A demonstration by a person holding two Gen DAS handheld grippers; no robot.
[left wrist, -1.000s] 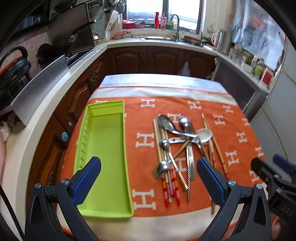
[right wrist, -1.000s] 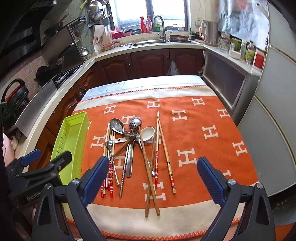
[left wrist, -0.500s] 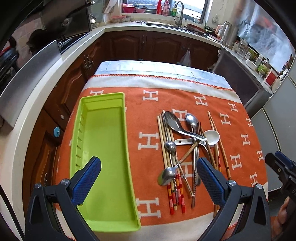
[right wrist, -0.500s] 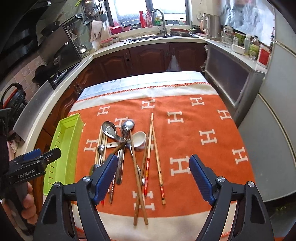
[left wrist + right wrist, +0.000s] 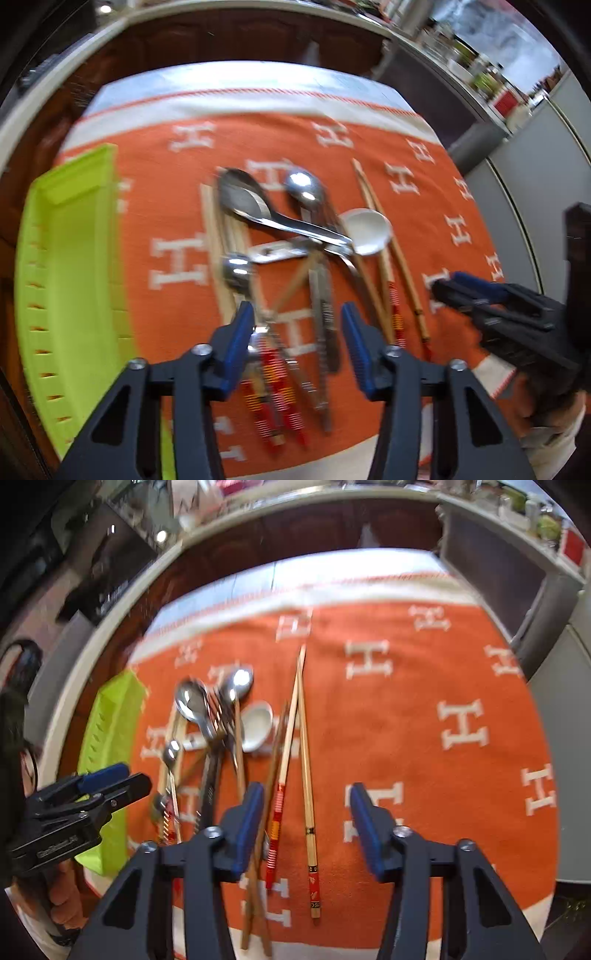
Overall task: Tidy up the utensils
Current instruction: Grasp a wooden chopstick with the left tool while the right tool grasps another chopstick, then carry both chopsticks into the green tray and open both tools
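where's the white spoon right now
In the left wrist view the white spoon lies right of centre on the orange cloth, between the metal spoons and the chopsticks.

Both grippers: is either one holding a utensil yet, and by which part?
Nothing is held. The left gripper and right gripper have just been closing but stand open above the pile of metal spoons and wooden chopsticks, pads touching nothing.

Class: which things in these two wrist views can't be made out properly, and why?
- Left wrist: green tray, near end hidden behind the left gripper.
- Left wrist: red-striped chopsticks, count lost to motion blur.
- Right wrist: brown chopsticks, partly covered by the right gripper.
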